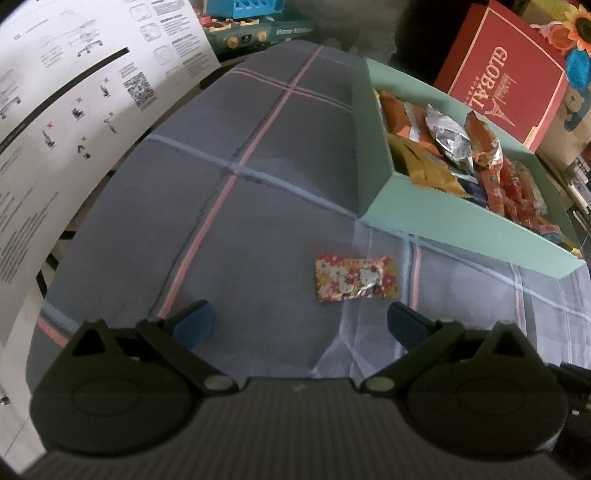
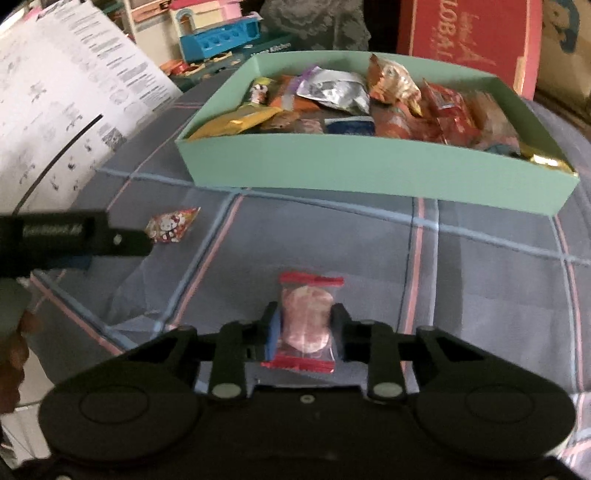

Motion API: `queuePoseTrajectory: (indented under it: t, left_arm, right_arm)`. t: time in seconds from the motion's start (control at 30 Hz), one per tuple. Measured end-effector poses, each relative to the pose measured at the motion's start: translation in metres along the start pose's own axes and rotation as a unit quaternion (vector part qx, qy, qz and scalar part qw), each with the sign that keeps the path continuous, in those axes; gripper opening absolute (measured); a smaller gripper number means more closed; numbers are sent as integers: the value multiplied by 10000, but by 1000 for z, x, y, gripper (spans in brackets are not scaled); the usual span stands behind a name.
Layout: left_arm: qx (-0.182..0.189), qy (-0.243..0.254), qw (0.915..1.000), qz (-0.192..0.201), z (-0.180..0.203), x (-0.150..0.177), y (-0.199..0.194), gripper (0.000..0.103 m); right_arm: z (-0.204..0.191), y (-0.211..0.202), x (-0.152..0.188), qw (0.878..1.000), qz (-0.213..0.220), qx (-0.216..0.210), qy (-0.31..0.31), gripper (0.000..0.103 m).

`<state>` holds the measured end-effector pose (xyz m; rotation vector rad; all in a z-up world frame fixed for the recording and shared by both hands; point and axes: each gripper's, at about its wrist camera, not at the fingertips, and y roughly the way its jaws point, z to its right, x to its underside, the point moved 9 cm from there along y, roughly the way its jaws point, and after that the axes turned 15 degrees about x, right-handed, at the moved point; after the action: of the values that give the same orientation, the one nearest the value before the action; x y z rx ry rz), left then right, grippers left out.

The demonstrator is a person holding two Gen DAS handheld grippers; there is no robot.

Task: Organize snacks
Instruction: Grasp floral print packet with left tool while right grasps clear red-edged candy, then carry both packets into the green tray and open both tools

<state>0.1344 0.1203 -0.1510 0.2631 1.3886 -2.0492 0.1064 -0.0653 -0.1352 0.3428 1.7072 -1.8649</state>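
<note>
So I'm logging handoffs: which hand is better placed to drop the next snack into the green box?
Right. The right tool already pinches the clear-wrapped snack, facing the green box. The left tool is open, the cartoon-cat packet ungrasped.

The red box (image 1: 509,77) reads "GLOBAL".

Lived-in home room, cluttered. Plaid cloth (image 1: 258,184) covers the work surface; toy kitchen set (image 2: 221,37) and dollhouse (image 2: 207,14) behind; red gift box (image 1: 506,74), sunflower decoration (image 1: 580,26), printed instruction sheet (image 1: 74,92).
</note>
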Motion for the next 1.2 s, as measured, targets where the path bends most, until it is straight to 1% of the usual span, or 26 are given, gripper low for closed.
queuePoseTrajectory:
  t: [0.1,0.23,0.33,0.37,0.4,0.43,0.47,0.5,0.57,0.63,0.67,0.7,0.87,0.93,1.07,1.2]
  left_arm:
    - [-10,90,10000,-13,6,-4,7,103]
    - [-6,279,9996,-64,19,-10,19,103]
    - [30,387,9992,-50,28,-12,27,101]
    - [21,431,9991,-34,31,-13,30,97]
    - [-35,520,9986,11,33,-13,31,89]
    - [-70,632,9980,48,36,-13,31,83]
    - [-131,804,9966,81,39,-13,32,71]
    - [-186,950,9952,102,41,-12,31,57]
    - [-255,1177,9926,142,44,-11,30,45]
    - [-195,1221,9922,181,45,-9,28,28]
    - [-283,1273,9913,204,44,-8,27,20]
    - [-310,1286,9909,228,43,-7,26,17]
    - [-252,1201,9922,209,41,-6,23,14]
    - [-124,1117,9935,164,41,-5,22,12]
    - [165,935,9954,151,40,0,14,12]
    - [308,923,9951,155,40,5,6,11]
  right_arm:
    - [7,2,0,10000,0,29,63,28]
    - [17,5,1,9997,-25,-68,248,28]
    - [18,5,2,9996,3,-90,253,28]
    - [18,5,2,9997,13,-93,245,28]
    - [18,5,2,9997,22,-101,239,28]
    - [18,5,2,9996,27,-112,240,28]
    - [19,6,2,9996,30,-127,248,28]
    - [20,6,2,9996,34,-144,257,28]
    - [21,6,2,9995,42,-166,270,28]
    - [20,5,2,9994,48,-175,282,28]
    - [20,6,2,9994,53,-177,281,28]
    - [20,6,1,9994,60,-178,276,28]
    - [19,6,0,9995,73,-159,251,28]
    - [19,5,0,9995,77,-160,261,27]
    - [22,4,1,9990,39,-196,394,27]
    - [23,2,2,9988,51,-204,437,26]
